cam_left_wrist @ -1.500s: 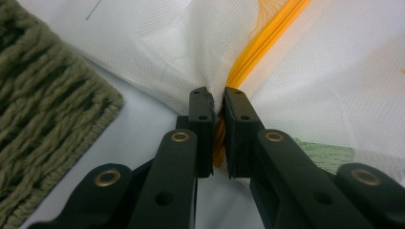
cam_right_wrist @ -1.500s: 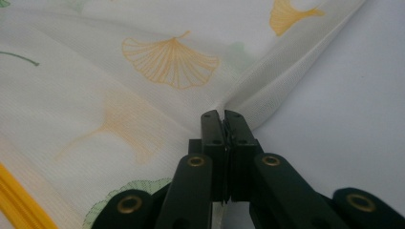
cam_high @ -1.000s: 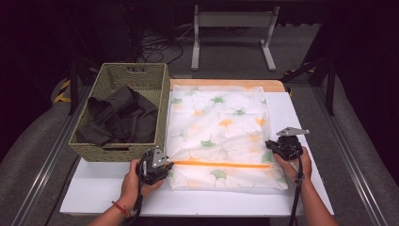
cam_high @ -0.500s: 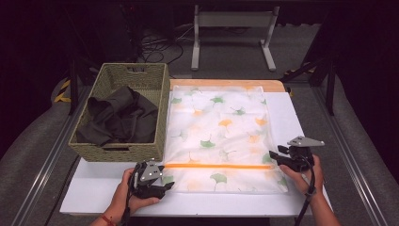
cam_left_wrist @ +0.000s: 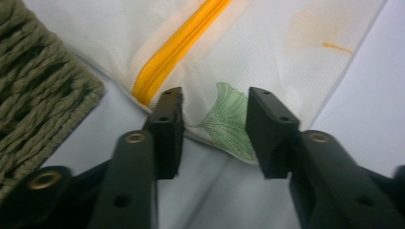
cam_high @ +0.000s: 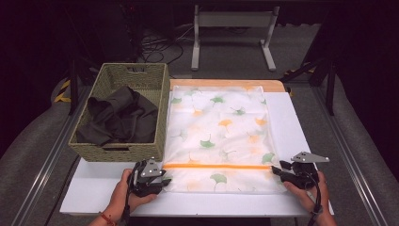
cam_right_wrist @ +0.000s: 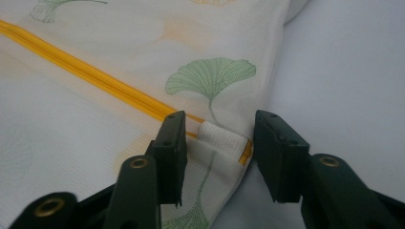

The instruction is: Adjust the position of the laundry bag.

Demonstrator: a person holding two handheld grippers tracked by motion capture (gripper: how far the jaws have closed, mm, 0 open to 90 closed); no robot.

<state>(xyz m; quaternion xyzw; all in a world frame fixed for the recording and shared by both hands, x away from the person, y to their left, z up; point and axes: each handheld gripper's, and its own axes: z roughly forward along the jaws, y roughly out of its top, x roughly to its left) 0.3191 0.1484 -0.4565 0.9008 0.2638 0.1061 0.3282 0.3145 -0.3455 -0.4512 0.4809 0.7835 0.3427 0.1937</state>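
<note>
While both grippers' fingers gape at the mesh bag (cam_high: 218, 136), it lies on a white table (cam_high: 301, 122).

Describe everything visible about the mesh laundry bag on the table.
The mesh laundry bag is a flat, translucent white rectangle printed with green and orange ginkgo leaves. An orange zipper crosses it near the person's end, closed as far as can be seen. It lies on the white table beside the woven basket. The left gripper and right gripper straddle its near edges without pinching.
</note>
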